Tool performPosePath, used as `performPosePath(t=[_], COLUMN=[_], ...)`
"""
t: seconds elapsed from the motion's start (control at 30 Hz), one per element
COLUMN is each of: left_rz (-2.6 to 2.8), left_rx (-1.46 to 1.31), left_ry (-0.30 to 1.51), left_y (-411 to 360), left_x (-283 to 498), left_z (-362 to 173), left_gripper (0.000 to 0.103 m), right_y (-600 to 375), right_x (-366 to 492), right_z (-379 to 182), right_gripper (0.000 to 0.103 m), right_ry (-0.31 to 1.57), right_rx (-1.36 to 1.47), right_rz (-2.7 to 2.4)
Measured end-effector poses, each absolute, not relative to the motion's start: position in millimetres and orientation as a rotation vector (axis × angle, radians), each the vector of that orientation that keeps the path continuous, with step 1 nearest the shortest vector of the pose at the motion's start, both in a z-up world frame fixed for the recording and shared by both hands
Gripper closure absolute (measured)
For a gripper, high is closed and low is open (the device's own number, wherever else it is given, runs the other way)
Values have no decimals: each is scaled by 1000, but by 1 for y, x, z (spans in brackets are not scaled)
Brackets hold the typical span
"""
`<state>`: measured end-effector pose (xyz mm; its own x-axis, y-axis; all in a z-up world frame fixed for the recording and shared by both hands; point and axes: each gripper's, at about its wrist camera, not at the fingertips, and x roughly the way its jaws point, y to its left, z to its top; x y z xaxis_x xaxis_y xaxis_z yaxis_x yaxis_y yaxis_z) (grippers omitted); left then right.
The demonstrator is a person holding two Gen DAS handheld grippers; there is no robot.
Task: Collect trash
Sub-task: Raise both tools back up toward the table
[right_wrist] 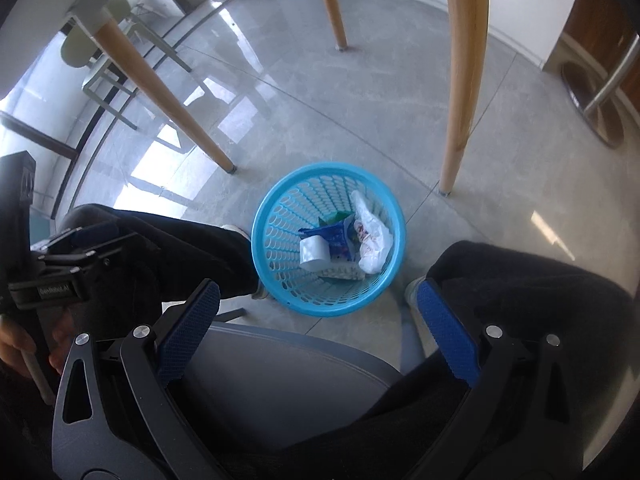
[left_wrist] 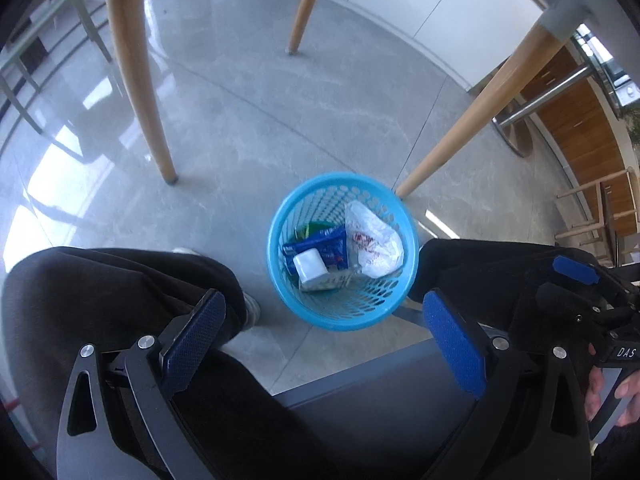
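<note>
Both my left gripper (left_wrist: 324,344) and right gripper (right_wrist: 316,332) hang spread and empty, the blue mesh wastebasket (left_wrist: 304,308) ahead between their jaws already holding wrappers, so collection looks nearly done.

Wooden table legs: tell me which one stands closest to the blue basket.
The leg slanting in from the upper right. Its foot lands right beside the blue wastebasket rim, while the other two legs touch down farther off on the floor.

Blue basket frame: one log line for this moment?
left gripper: open, empty | right gripper: open, empty | blue basket: on floor, holds wrappers, white roll
</note>
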<state>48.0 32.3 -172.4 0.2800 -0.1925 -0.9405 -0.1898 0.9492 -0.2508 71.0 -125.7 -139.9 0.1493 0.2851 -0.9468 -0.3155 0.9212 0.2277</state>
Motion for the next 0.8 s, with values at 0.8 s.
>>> performPosePath(t=[0.8], left_rz=[-75], left_rx=[-53], left_ry=[859], left_y=[14], left_x=[0], left_z=[16], left_gripper=[6], right_y=[-151], right_x=[19], right_z=[57], right_gripper=[9], right_ry=[1067], right_rx=[-113], right_rz=[655])
